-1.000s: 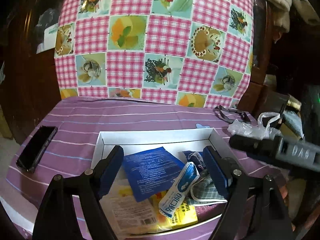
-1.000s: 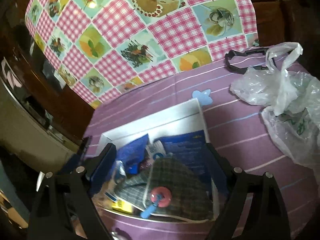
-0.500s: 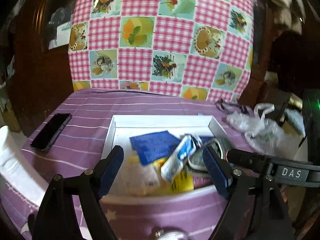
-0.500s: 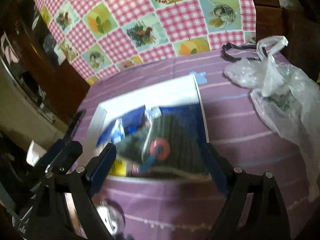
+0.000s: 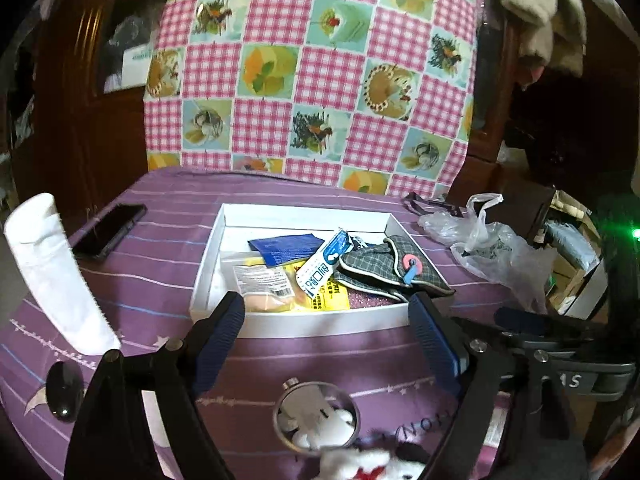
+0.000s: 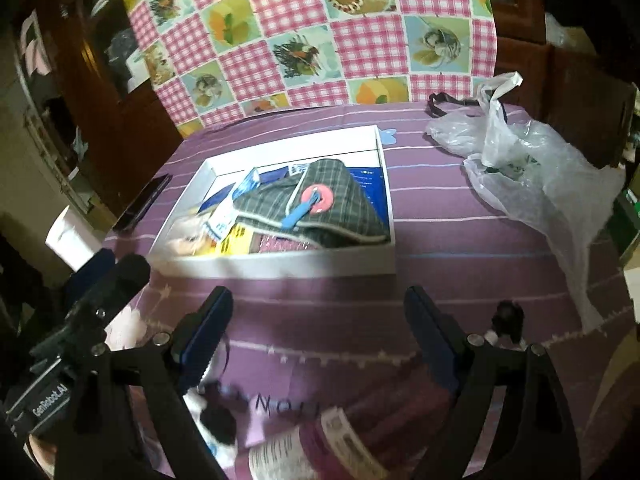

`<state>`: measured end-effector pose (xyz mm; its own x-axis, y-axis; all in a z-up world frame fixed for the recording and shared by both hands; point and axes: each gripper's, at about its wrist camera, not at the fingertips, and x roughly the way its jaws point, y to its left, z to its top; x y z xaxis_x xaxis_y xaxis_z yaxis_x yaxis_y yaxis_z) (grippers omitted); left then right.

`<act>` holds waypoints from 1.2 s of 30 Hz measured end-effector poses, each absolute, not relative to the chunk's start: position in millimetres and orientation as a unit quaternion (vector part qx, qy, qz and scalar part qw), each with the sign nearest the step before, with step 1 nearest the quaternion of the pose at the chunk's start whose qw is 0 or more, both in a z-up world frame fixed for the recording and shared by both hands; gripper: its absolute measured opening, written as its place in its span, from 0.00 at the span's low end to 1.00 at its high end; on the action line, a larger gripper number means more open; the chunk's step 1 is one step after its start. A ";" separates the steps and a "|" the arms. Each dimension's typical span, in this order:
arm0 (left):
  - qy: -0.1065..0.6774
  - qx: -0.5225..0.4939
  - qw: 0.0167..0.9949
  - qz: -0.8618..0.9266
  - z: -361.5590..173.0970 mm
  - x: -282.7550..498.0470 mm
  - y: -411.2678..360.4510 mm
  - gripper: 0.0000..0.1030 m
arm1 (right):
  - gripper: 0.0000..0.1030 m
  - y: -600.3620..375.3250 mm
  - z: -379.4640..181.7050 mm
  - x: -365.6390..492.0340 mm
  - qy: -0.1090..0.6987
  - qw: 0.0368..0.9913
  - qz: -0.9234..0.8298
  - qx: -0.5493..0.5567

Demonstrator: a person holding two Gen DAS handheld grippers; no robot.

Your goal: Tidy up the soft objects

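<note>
Left gripper and right gripper both hang released and empty over the purple striped cloth, short of the one white tray.

The tray holds a heap: one grey plaid pouch with a pink ring and blue tab, one blue-and-white tube packet, one dark blue sachet, and one yellow packet under the rest. The pouch lies at the tray's right end, long axis running slantwise across the tray, one corner poking over the right rim. Around the tray: one black phone to the left, one white tube standing tilted nearer, one crumpled clear plastic bag to the right. A round metal tin sits between the left gripper's fingers, a blurred white plush toy just below it.
</note>
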<state>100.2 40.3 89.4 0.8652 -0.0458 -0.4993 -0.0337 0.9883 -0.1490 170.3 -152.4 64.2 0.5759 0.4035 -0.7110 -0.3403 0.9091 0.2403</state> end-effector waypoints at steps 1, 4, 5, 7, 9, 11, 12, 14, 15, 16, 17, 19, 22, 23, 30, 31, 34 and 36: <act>0.255 -0.073 0.964 0.001 89.6 96.5 39.6 0.85 | 0.85 -152.7 65.1 163.9 0.403 0.891 0.207 0.030; 0.233 -0.082 0.969 0.011 86.5 77.2 39.8 0.87 | 0.85 -153.9 66.0 145.6 0.390 0.899 0.197 0.011; 0.226 -0.087 0.970 0.014 85.5 71.8 40.4 0.91 | 0.85 -154.6 66.4 139.9 0.386 0.901 0.197 0.010; 0.214 -0.093 0.972 0.033 84.2 59.5 41.1 0.99 | 0.85 -156.3 68.7 129.1 0.376 0.905 0.199 0.004; 0.207 -0.087 0.974 0.040 85.1 51.2 40.0 1.00 | 0.85 -159.2 72.0 120.9 0.367 0.908 0.201 0.002; 0.209 -0.069 0.975 0.037 85.5 47.1 37.5 1.00 | 0.85 -165.6 74.5 112.4 0.356 0.913 0.199 0.012; 0.211 -0.058 0.975 0.033 84.9 44.9 35.9 1.00 | 0.85 -169.0 74.4 108.8 0.351 0.915 0.200 0.019; 0.220 -0.043 0.974 0.024 81.5 41.7 33.6 1.00 | 0.85 -174.6 72.0 101.6 0.340 0.917 0.206 0.029; 0.227 -0.041 0.973 0.018 79.1 41.5 32.7 1.00 | 0.85 -175.4 68.8 99.3 0.336 0.918 0.209 0.027; 0.235 -0.040 0.971 0.013 75.7 41.2 31.7 1.00 | 0.85 -174.3 66.4 98.0 0.335 0.918 0.211 0.023; 0.241 -0.039 0.970 0.010 72.3 39.8 30.3 1.00 | 0.85 -171.6 62.2 97.6 0.337 0.916 0.218 0.013; 0.262 -0.028 0.964 0.030 62.3 39.1 27.5 1.00 | 0.85 -166.1 55.7 97.3 0.337 0.914 0.226 -0.008; 0.317 0.020 0.947 0.054 47.8 48.2 18.6 0.99 | 0.85 -158.2 48.8 95.6 0.324 0.916 0.233 -0.048; 0.325 0.027 0.944 0.055 45.6 50.5 17.1 0.98 | 0.85 -155.3 47.5 94.8 0.317 0.917 0.234 -0.063; 0.343 -0.007 0.939 0.043 39.0 53.8 29.2 0.99 | 0.97 -157.4 38.4 101.9 0.328 0.916 0.221 -0.074; 0.344 -0.010 0.938 0.042 38.2 53.9 29.9 0.99 | 0.97 -159.1 37.1 104.8 0.335 0.913 0.224 -0.064; 0.348 -0.018 0.937 0.036 36.8 55.3 31.9 0.99 | 0.97 -164.6 27.3 117.1 0.378 0.891 0.250 -0.014; 0.342 -0.026 0.939 0.033 38.1 53.4 33.0 0.99 | 0.97 -166.9 18.2 124.4 0.410 0.873 0.262 0.021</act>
